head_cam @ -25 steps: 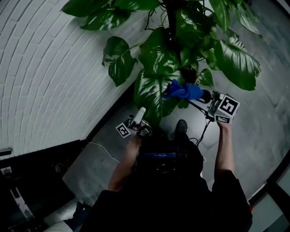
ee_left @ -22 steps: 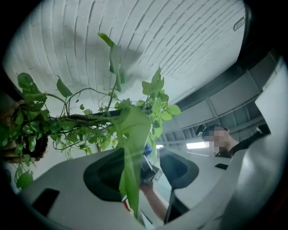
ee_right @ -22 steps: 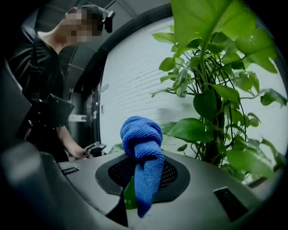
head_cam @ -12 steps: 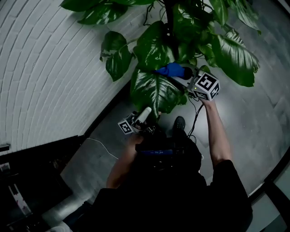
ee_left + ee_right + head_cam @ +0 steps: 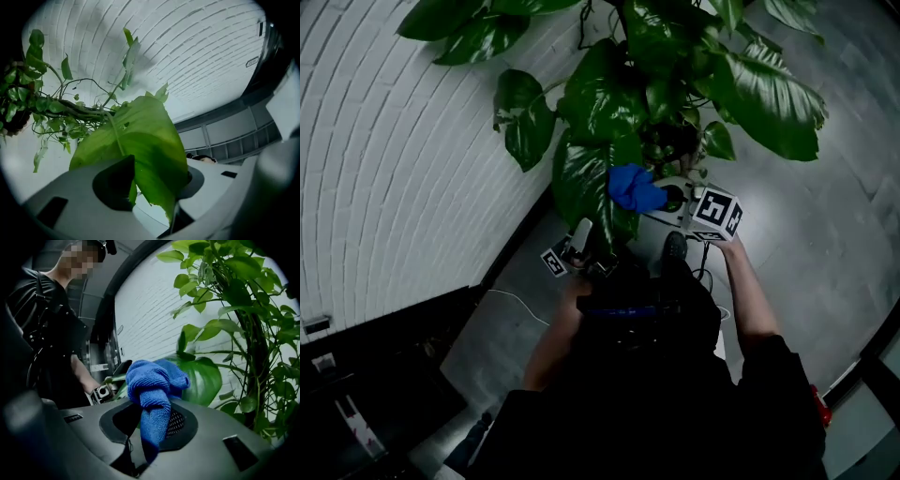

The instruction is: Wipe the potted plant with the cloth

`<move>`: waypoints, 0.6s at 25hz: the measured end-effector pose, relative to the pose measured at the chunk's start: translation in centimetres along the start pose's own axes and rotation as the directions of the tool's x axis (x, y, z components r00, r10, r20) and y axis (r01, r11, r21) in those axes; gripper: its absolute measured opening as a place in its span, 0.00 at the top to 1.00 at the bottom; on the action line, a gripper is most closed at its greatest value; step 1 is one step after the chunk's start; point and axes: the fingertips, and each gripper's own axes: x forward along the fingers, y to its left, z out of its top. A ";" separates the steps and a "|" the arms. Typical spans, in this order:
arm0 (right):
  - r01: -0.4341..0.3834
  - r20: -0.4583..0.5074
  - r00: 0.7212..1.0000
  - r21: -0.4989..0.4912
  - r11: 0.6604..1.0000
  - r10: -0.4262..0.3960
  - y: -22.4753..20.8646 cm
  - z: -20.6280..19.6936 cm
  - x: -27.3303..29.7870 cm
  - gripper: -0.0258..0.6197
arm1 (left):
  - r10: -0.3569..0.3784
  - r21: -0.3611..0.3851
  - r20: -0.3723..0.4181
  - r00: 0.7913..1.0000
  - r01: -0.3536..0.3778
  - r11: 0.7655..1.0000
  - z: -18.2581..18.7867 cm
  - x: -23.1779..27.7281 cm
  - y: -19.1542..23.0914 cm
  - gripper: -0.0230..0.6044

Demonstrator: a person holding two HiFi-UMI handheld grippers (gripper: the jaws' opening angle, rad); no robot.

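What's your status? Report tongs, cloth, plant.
Left tongs just closed on a big leaf. Right tongs clamped on the blue cloth, cloth up at that leaf. No obstruction seen.

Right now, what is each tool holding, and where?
The left tool, whose jaws have just been closing, pinches a big green leaf near its tip. The right tool grips the blue cloth by one bunched end.

Fuzzy blue microfibre cloth point(image 5: 154, 380), glossy leaf point(image 5: 145, 140), matt painted brick wall point(image 5: 394, 141)

The potted plant point(image 5: 600, 103) is cut off by the head view's top edge.
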 end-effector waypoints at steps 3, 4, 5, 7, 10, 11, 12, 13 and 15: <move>-0.055 -0.023 0.998 0.005 0.998 0.055 2.7 -1.6 -0.2 0.79 | -0.019 -0.010 0.028 0.999 0.020 1.000 0.4 0.2 -0.4 0.67; -0.076 -0.029 0.997 0.002 0.997 0.076 3.5 -1.9 -0.5 0.79 | -0.021 -0.011 0.035 0.999 0.021 1.000 0.5 0.1 -0.5 0.67; -0.098 -0.027 0.995 0.000 0.995 0.098 4.3 -2.0 -0.9 0.79 | -0.022 -0.012 0.042 0.999 0.022 1.000 0.6 0.1 -0.7 0.67; -0.129 0.040 0.991 0.003 0.992 0.128 5.1 -0.8 -2.7 0.79 | -0.029 -0.012 0.057 0.998 0.030 0.999 0.8 0.2 -0.9 0.67; -0.093 0.288 0.954 0.011 0.996 0.086 3.4 4.8 -7.7 0.79 | -0.044 -0.012 0.075 0.996 0.045 0.999 1.3 0.4 -1.1 0.67; -0.047 0.349 0.936 0.004 0.999 0.042 2.2 6.7 -9.3 0.79 | -0.048 -0.013 0.079 0.996 0.049 0.999 1.3 0.4 -1.2 0.67; 0.014 0.380 0.925 -0.007 1.000 -0.011 0.8 8.2 -10.5 0.79 | -0.051 -0.015 0.082 0.995 0.052 0.999 1.4 0.4 -1.3 0.67; 0.083 0.379 0.923 -0.020 0.996 -0.070 -0.8 9.2 -11.2 0.79 | -0.053 -0.017 0.085 0.995 0.055 0.998 1.3 0.4 -1.3 0.67; 0.205 0.310 0.933 -0.046 0.978 -0.181 -4.0 10.0 -10.7 0.79 | -0.056 -0.021 0.089 0.994 0.058 0.998 1.3 0.4 -1.4 0.67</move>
